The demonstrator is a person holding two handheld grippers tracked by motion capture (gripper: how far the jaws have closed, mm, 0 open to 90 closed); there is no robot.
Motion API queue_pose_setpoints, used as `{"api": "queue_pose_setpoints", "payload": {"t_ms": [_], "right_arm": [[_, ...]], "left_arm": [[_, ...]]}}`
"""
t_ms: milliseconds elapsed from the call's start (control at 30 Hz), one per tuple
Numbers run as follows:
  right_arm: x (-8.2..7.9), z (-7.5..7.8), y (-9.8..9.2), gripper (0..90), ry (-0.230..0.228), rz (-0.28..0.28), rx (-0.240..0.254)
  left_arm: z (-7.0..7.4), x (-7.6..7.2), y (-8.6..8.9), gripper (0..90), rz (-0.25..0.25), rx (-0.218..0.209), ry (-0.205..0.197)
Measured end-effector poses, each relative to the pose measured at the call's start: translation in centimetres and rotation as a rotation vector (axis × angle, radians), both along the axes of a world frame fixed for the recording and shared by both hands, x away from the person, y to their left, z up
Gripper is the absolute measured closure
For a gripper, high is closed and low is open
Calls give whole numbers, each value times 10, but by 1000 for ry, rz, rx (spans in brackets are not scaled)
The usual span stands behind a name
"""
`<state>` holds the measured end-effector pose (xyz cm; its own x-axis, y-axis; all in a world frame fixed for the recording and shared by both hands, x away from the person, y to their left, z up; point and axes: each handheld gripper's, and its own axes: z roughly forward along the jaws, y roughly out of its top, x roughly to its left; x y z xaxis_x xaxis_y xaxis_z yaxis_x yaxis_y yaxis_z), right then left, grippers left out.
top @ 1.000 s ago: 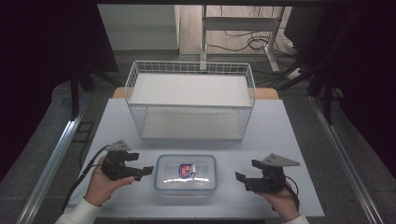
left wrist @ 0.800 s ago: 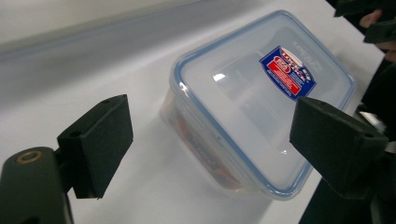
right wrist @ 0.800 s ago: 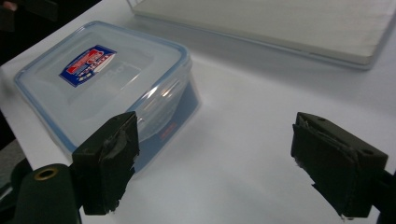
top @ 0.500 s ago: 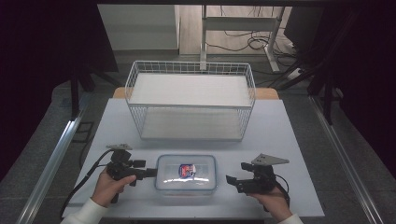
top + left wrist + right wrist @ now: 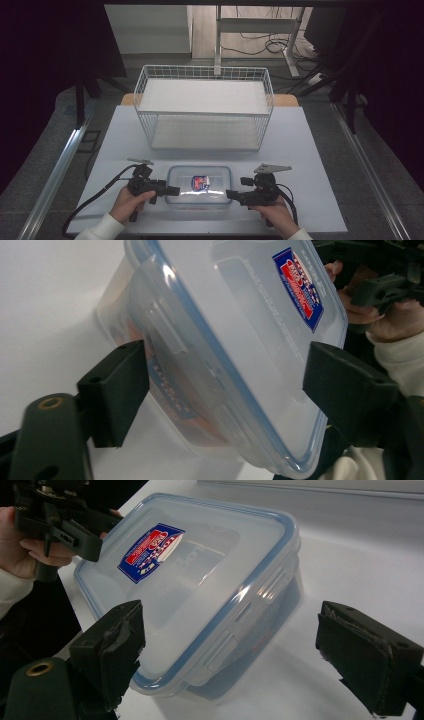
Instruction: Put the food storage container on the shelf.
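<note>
A clear plastic food box [image 5: 199,184] with a blue-sealed lid and a red and blue label lies near the table's front edge. My left gripper [image 5: 172,190] points at its left end, and the box's end [image 5: 220,340] lies between that gripper's [image 5: 225,385] jaws. Those jaws have just been closing; the left pad [image 5: 120,390] sits close against the box wall and the right pad stands beyond the lid's edge. My right gripper [image 5: 230,194] points at the right end. Its [image 5: 237,650] jaws have just been opening and straddle a corner of the box [image 5: 200,595] without pressing.
A white wire basket [image 5: 265,125] stands across the back middle of the white table [image 5: 310,150]. A metal rail [image 5: 60,170] runs along the floor at the left. Cables trail from both grippers toward the front edge.
Both hands have come inward toward the box's two ends and lower to the table. The box has not moved.
</note>
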<state>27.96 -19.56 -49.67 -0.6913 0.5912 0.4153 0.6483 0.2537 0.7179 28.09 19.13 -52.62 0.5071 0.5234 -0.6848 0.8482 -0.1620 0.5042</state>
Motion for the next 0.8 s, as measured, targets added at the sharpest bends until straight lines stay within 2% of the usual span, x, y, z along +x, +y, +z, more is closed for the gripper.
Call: {"api": "queue_pose_setpoints", "payload": {"t_ms": [100,167,267,367,533,667,800], "right_arm": [[0,-1,1,128,9,0,3],[1,-1,1,125,17,0,5],[3,-3,0,125,45,0,28],[5,-5,2,125,63,4,33],[17,-13,4,125,154,-11,50],[29,-20,6,151,268,-12,105],[35,-24,8,190,331,6,149]], "left_arm": [[-1,2,1,192,5,-12,11],[-2,1,4,210,28,-33,25],[-1,0,11,338,60,-74,33],[0,0,13,396,60,-76,33],[0,0,14,400,58,-77,34],[0,1,14,401,52,-74,32],[-1,1,14,401,54,-76,31]]}}
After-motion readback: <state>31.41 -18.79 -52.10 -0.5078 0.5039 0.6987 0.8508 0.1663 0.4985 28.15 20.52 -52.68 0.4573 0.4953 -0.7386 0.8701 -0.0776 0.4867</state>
